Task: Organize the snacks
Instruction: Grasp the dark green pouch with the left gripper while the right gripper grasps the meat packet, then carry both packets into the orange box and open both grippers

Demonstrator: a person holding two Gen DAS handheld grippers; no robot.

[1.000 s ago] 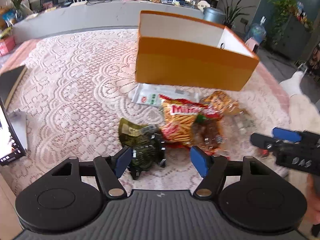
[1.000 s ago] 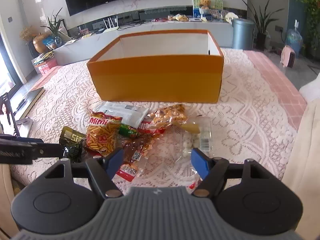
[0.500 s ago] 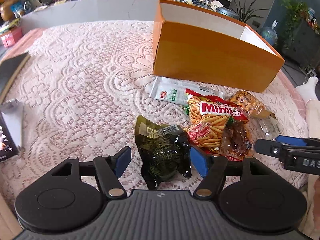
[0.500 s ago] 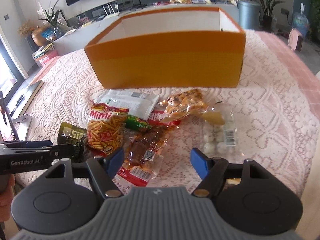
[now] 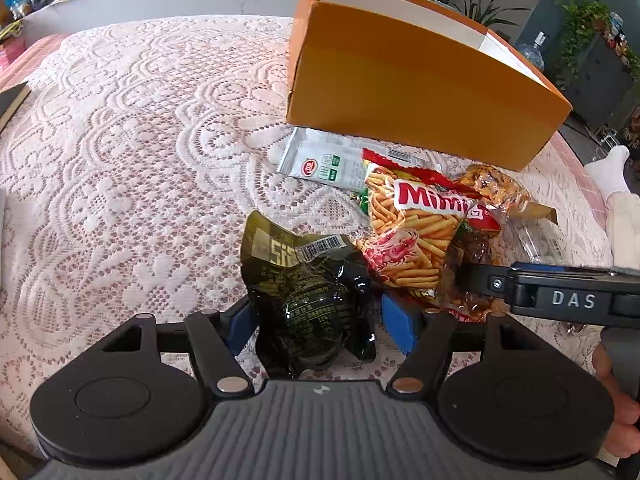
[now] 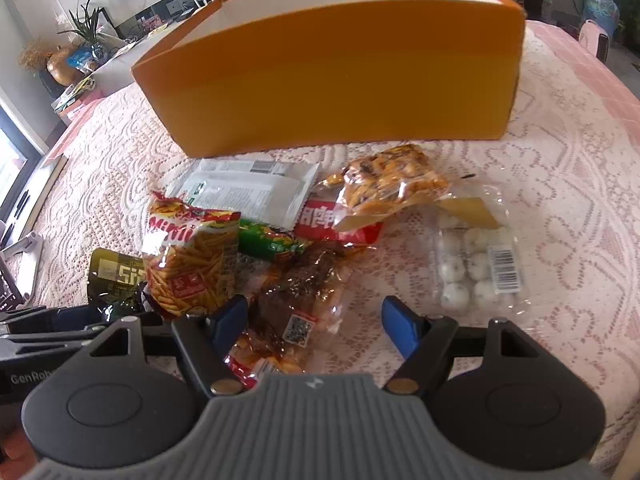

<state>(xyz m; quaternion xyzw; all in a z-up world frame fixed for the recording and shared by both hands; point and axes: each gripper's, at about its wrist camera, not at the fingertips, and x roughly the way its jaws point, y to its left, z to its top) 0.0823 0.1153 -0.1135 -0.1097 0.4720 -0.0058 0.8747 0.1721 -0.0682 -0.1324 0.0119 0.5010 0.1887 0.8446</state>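
I have the left gripper (image 5: 316,322) spread wide around the dark green pouch (image 5: 308,284), which lies on the lace-covered worktop (image 5: 120,152) on the near-left side of the orange box (image 5: 408,84), and neither pad looks to be pressing on it yet. My worry is the film: it is glossy and crumpled, so if I close too near its bottom edge the pads may pinch only loose plastic and the pouch could slide out on the way up to the orange box. The Mimi fries bag (image 5: 412,232) lies touching the pouch's right side, so a wide sweep might snag it and drag it along. My right gripper (image 6: 316,320) is also open and holding nothing, with the brown snack packet (image 6: 304,300) between its fingers, in front of the orange box (image 6: 332,80). The two grippers are close together, so lifting both at once risks a knock. The box's tall front wall could also catch a low carry.
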